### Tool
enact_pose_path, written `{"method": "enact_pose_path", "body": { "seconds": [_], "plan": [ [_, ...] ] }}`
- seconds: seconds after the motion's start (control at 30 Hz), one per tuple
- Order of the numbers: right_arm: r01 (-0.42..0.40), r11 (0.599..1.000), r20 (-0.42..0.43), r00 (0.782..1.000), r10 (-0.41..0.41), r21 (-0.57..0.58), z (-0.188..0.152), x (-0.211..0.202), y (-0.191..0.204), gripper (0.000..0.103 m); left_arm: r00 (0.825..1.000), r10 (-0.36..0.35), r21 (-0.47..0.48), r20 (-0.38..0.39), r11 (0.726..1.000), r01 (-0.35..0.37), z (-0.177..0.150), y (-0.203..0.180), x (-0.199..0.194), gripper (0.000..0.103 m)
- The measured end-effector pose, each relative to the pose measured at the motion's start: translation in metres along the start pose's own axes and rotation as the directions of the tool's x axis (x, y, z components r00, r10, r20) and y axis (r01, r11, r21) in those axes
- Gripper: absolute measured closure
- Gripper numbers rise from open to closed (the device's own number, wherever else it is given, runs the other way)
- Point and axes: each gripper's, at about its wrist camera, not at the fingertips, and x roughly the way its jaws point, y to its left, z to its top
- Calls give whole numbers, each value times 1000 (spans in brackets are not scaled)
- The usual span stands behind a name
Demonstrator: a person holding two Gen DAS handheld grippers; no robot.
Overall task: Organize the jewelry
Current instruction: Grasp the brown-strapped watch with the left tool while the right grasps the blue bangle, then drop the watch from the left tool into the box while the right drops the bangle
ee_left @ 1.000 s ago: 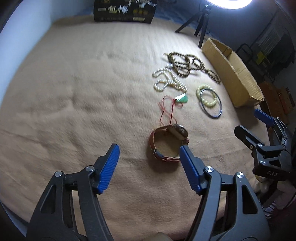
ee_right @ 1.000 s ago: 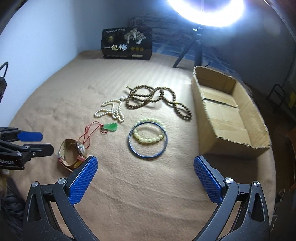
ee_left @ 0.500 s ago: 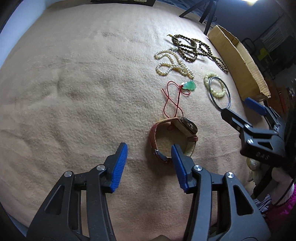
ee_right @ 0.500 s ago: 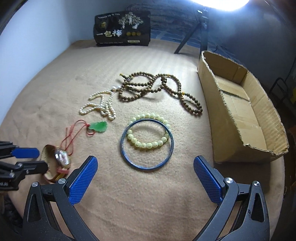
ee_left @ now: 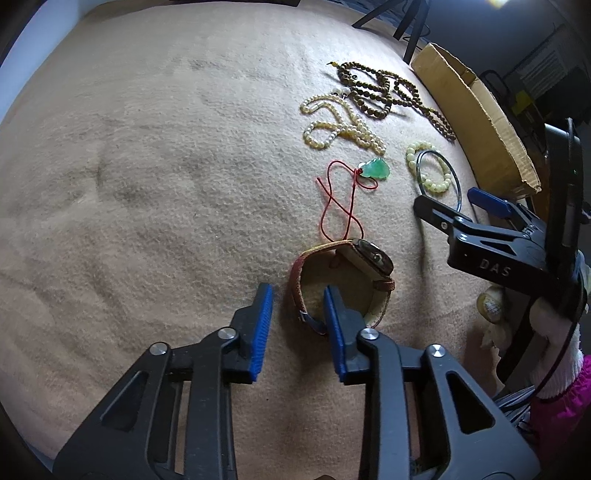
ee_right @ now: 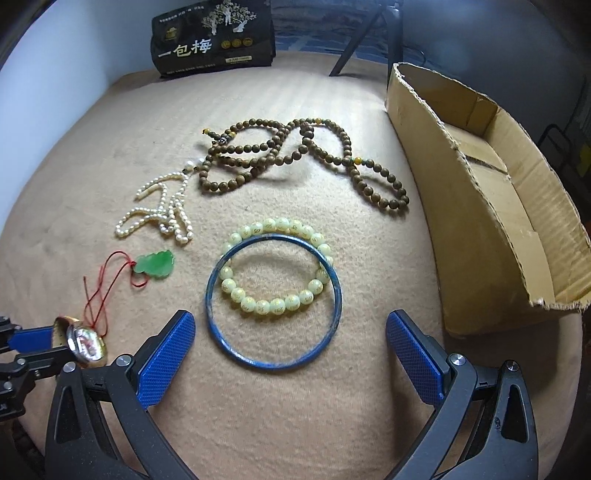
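A watch with a red-brown strap (ee_left: 347,273) lies on the tan blanket (ee_left: 147,184). My left gripper (ee_left: 297,314) is partly closed; its jaws straddle the near side of the strap, one pad inside the loop, one outside. My right gripper (ee_right: 291,354) is open and empty, just short of a blue bangle (ee_right: 273,299) with a pale green bead bracelet (ee_right: 275,273) inside it. A green pendant on red cord (ee_right: 155,264), a pearl necklace (ee_right: 162,218) and a long brown bead strand (ee_right: 295,155) lie beyond.
An open cardboard box (ee_right: 491,206) lies on the blanket at the right. A black package with white lettering (ee_right: 214,37) stands at the far edge against the wall. Tripod legs (ee_right: 369,33) stand behind. The right gripper shows in the left wrist view (ee_left: 480,229).
My left gripper has moved down to the watch and narrowed around its strap. My right gripper has moved forward toward the blue bangle and stays open.
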Motion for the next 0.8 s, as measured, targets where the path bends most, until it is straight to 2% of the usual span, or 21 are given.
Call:
{"method": "enact_pose_path", "body": {
  "seconds": [0.1, 0.27, 0.33, 0.47, 0.57, 0.63, 0.8],
  "plan": [
    [1, 1000, -2, 1000, -1, -6, 4, 4, 0, 0, 1000, -9, 10, -3, 1000, 9, 0, -3, 1, 87],
    [-14, 1000, -9, 1000, 14, -5, 7, 7, -2, 1, 1000, -12, 7, -3, 1000, 12, 0, -4, 1, 89],
    [-20, 1000, -9, 1000, 20, -8, 7, 7, -3, 3, 1000, -12, 4, -1, 1000, 12, 0, -2, 1, 95],
    [-30, 1000, -6, 1000, 30, -9, 4, 4, -5, 12, 1000, -11, 7, 6, 1000, 11, 0, -2, 0, 96],
    [-35, 999, -2, 999, 35, -11, 3, 2, -4, 22, 1000, -7, 14, 11, 1000, 7, -1, -1, -1, 96],
    [-39, 999, 2, 999, 39, -13, 3, -1, -4, 33, 1000, -8, 12, 14, 1000, 7, 0, -1, -1, 96],
    [-52, 999, 5, 999, 52, -12, 1, -3, -5, 33, 1000, -7, 6, 24, 1000, 7, -1, -1, -3, 97]
  ]
}}
